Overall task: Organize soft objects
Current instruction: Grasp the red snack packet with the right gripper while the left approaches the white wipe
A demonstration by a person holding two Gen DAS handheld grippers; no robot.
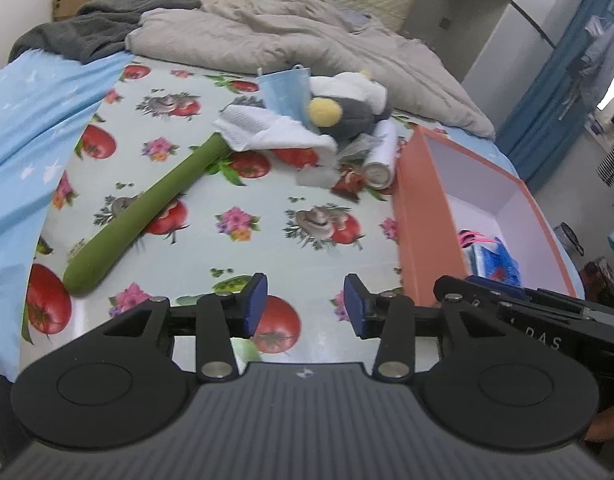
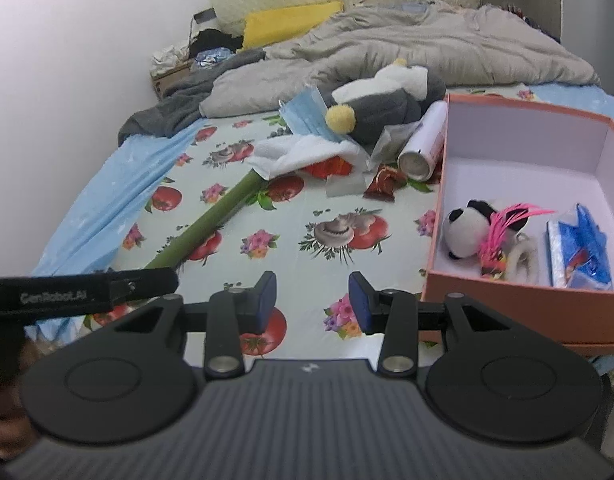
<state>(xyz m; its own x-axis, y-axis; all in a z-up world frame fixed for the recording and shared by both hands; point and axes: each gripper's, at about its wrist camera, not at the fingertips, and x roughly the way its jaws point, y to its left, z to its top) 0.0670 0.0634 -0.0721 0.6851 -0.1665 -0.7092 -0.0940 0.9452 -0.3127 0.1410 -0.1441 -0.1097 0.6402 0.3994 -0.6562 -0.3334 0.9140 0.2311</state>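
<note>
Grey-white plush penguin (image 2: 383, 108) lies beside a long green plush stick (image 2: 211, 220). Orange box (image 2: 519, 304) holds a panda toy (image 2: 467, 232) and blue packet (image 2: 579, 256). Left gripper (image 1: 305, 308) and right gripper (image 2: 312, 304) both part-open, empty.

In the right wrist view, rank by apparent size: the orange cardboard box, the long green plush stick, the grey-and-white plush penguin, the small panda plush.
1. orange cardboard box, though it is nearest the camera
2. grey-and-white plush penguin and long green plush stick: too alike to rank
3. small panda plush

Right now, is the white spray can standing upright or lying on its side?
Lying on its side. The white spray can rests flat on the bed beside the orange box, its round base facing the camera.
</note>
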